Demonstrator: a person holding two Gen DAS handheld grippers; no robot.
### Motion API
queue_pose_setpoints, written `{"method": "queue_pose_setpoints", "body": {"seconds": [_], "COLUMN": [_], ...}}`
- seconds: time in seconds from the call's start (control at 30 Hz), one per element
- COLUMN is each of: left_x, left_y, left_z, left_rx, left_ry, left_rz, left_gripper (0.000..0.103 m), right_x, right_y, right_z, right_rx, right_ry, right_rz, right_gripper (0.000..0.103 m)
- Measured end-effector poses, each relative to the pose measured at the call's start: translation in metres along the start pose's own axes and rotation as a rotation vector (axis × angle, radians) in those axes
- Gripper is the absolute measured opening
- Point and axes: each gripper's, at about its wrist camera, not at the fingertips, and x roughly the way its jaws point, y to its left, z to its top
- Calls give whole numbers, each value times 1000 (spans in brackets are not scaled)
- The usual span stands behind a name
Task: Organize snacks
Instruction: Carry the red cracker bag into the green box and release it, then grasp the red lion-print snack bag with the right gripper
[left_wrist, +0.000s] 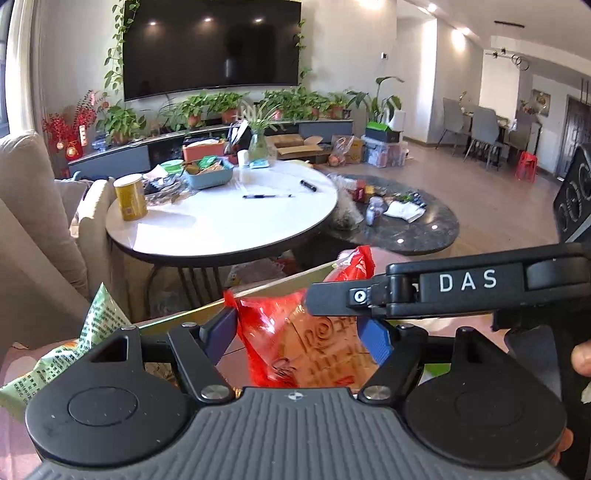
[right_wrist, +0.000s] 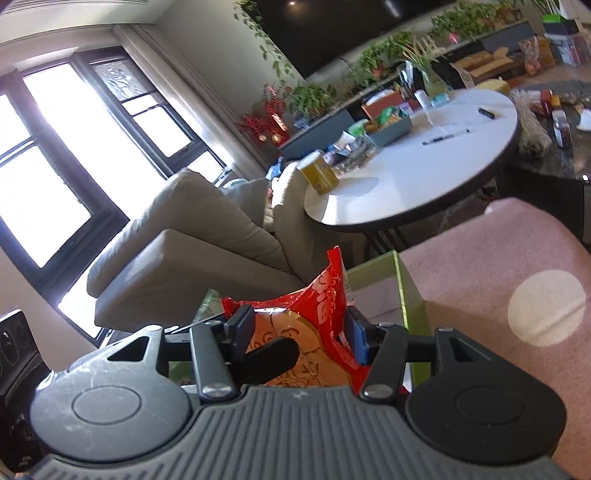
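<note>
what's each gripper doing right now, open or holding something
Left gripper: shut on the red snack bag.
Right gripper: shut on the same red snack bag.

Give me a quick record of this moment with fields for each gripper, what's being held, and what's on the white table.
left gripper: closed around the red snack bag
right gripper: gripping the same red snack bag
beside the bag: green snack packet, green box
white round table: yellow can, blue basket of snacks, pen
grip state: both shut on the bag
</note>
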Motion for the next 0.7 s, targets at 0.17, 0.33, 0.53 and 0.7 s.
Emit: {"method": "queue_pose_setpoints", "body": {"seconds": [0.17, 0.33, 0.53, 0.7], "left_x": [-2, -23, -54, -75], "left_y": [-1, -3, -9, -8], "left_z": [-12, -12, -14, -24], "left_rx": [37, 16, 29, -14], "left_ry": [-11, -40, -74, -88], "left_rz": [94, 86, 87, 104], "left_gripper": [73, 76, 79, 79], "right_x": [-6, -24, -49, -69], "right_y": [1, 21, 29, 34], "right_z": [-5, -7, -15, -20], "right_rx": [-56, -148, -181, -175], "right_ry": [-25, -31, -26, -25], "right_rz": [-46, -33, -27, -7], "right_gripper": [62, 65, 65, 65]}}
